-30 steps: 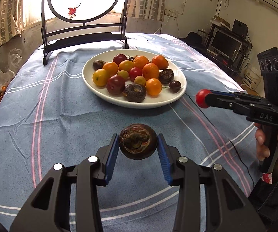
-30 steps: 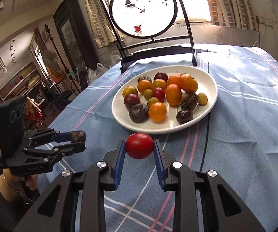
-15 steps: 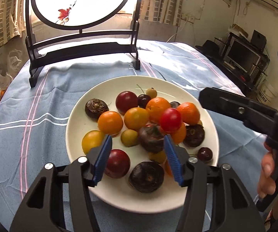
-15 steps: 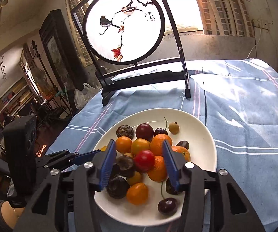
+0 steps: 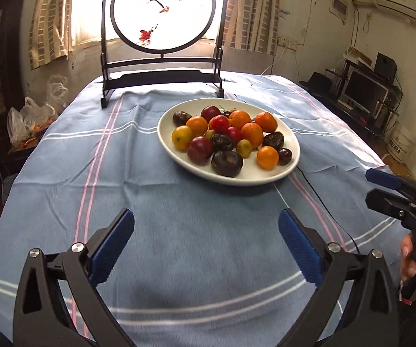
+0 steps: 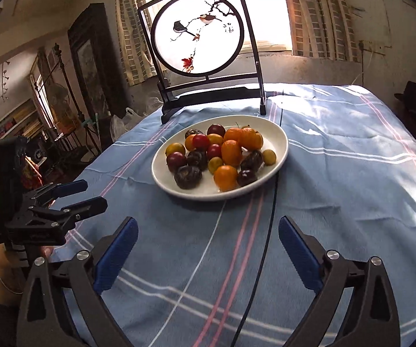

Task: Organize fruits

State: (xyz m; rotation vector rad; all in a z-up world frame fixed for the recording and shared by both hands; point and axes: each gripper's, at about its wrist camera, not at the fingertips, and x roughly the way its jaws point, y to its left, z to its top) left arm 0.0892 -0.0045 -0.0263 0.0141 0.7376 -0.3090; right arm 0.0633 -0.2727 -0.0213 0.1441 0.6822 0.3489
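A white oval plate [image 5: 290, 141] [image 6: 277, 136] on the blue striped tablecloth holds a pile of fruit: oranges [image 5: 251, 134], red tomatoes [image 5: 220, 123] [image 6: 200, 141], dark purple fruits [image 5: 226, 163] [image 6: 187, 177] and small yellow ones. My left gripper [image 5: 206, 245] is open and empty, low over the cloth, well short of the plate. My right gripper [image 6: 208, 248] is open and empty too, also short of the plate. It shows at the right edge of the left wrist view [image 5: 381, 186]. The left gripper shows at the left of the right wrist view [image 6: 85, 193].
A dark-framed round screen with painted birds [image 5: 163, 14] [image 6: 197, 34] stands on the table behind the plate. A thin black cable [image 6: 268, 231] runs over the cloth from the plate toward me. The table edge curves away on both sides.
Both grippers were over the plate with fruit between their fingers. They have opened wide, left the dark fruit and the red tomato on the pile, and drawn back toward me.
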